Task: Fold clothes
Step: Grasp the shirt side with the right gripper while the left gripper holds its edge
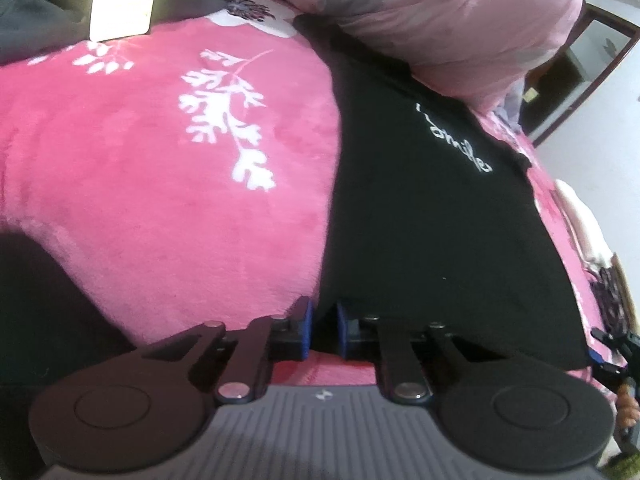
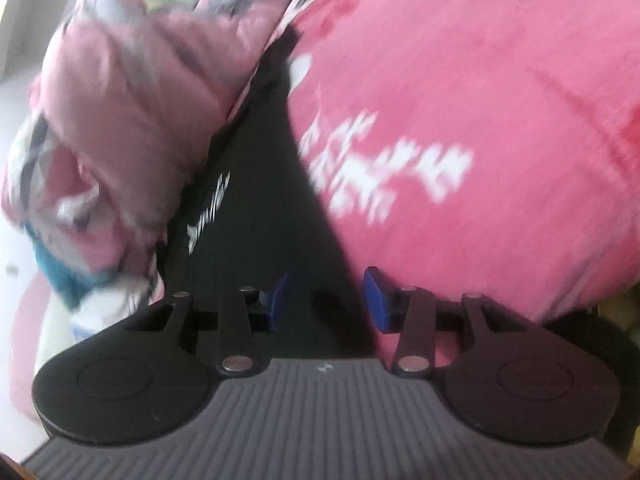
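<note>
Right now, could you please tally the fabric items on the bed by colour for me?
Black: 1, the black garment with white lettering.
Bright pink: 1, the floral blanket underneath.
Pale pink: 1, the bunched quilt.
Grey: 1, the grey cloth.
Total: 4.

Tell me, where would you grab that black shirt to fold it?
By its near hem corners. The black shirt lies flat on the pink blanket, its straight hem nearest both claws. The left claw already sits at one corner; the right claw, open, could likely slide in low from the near side too.
</note>
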`<move>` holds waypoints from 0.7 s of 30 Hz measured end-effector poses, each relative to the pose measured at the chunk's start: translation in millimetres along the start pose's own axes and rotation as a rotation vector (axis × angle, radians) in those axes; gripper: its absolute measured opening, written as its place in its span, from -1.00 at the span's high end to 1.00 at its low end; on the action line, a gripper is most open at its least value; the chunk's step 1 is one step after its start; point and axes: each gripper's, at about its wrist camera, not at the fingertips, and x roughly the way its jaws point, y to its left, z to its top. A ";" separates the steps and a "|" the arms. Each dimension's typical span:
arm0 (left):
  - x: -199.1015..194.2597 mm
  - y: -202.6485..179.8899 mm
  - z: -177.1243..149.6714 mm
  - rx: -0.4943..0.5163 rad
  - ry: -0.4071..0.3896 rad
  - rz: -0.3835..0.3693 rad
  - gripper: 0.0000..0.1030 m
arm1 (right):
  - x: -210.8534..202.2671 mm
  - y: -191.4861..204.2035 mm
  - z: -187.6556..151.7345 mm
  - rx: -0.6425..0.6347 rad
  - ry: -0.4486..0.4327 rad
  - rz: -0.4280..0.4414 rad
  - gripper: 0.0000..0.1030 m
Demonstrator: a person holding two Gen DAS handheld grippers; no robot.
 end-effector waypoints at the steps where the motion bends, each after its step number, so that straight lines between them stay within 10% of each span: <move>1: 0.1 -1.7 -0.4 0.003 -0.006 0.011 0.86 | 0.5 3.4 -2.5 -0.025 0.004 -0.011 0.32; 5: -2.4 -13.0 -1.6 0.044 -0.034 0.063 0.91 | 2.3 17.1 -12.3 -0.127 0.018 -0.056 0.96; 21: -90.7 -23.4 -25.3 0.155 -0.126 0.079 0.94 | -85.8 47.8 -59.7 -0.211 -0.093 -0.040 0.99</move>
